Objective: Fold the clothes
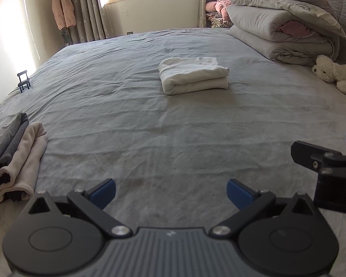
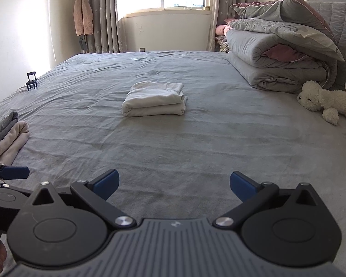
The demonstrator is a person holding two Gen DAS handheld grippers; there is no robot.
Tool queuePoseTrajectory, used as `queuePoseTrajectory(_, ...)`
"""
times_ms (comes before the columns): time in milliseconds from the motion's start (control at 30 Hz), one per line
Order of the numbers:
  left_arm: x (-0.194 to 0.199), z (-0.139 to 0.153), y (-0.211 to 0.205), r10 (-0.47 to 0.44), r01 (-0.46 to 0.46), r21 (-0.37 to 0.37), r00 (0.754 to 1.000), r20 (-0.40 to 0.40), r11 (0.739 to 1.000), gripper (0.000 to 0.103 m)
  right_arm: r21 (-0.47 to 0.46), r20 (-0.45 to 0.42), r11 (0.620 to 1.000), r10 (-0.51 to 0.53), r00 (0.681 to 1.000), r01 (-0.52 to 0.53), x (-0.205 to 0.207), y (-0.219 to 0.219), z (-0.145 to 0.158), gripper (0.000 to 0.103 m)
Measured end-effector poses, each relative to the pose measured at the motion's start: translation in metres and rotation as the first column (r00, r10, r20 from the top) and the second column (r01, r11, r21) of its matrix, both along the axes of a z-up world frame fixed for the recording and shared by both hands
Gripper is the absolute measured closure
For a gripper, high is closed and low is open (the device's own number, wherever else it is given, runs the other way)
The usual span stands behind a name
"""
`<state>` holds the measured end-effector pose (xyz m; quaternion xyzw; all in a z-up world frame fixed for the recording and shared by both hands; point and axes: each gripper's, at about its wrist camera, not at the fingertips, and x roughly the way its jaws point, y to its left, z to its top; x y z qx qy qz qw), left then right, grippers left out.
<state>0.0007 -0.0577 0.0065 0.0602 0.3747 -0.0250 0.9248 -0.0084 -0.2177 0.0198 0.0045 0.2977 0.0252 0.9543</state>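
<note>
Well out on the wide bed covered by a wrinkled grey sheet (image 1: 126,106), a white garment folded into a neat thick rectangle (image 1: 193,75) lies flat near the middle, apart from both tools. Close to the camera, the left gripper with black arms and blue pads (image 1: 171,190) has its jaws spread wide with nothing between them, held above bare sheet. Beside it, the right gripper of the same black and blue build (image 2: 174,183) likewise has its jaws released and grasps nothing. At the bed's left edge sits a small stack of folded clothes, dark grey pieces beside a pale beige one (image 1: 18,152). Against the padded grey headboard on the right rests a pile of folded grey and pink quilts (image 1: 286,25), with a fluffy white plush dog (image 1: 334,73) lying just in front of it. A tiny black toy chair (image 1: 23,80) stands on the far left edge of the bed.
</note>
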Motion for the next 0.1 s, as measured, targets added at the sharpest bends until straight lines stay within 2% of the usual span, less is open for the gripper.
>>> queuePoseTrajectory(100, 0.0005, -0.0013, 0.0001, -0.001, 0.001, 0.002, 1.0, -0.003, 1.0, 0.0, 0.0, -0.004, 1.0, 0.0, 1.0, 0.0, 0.0007, 0.0, -0.0015, 0.0)
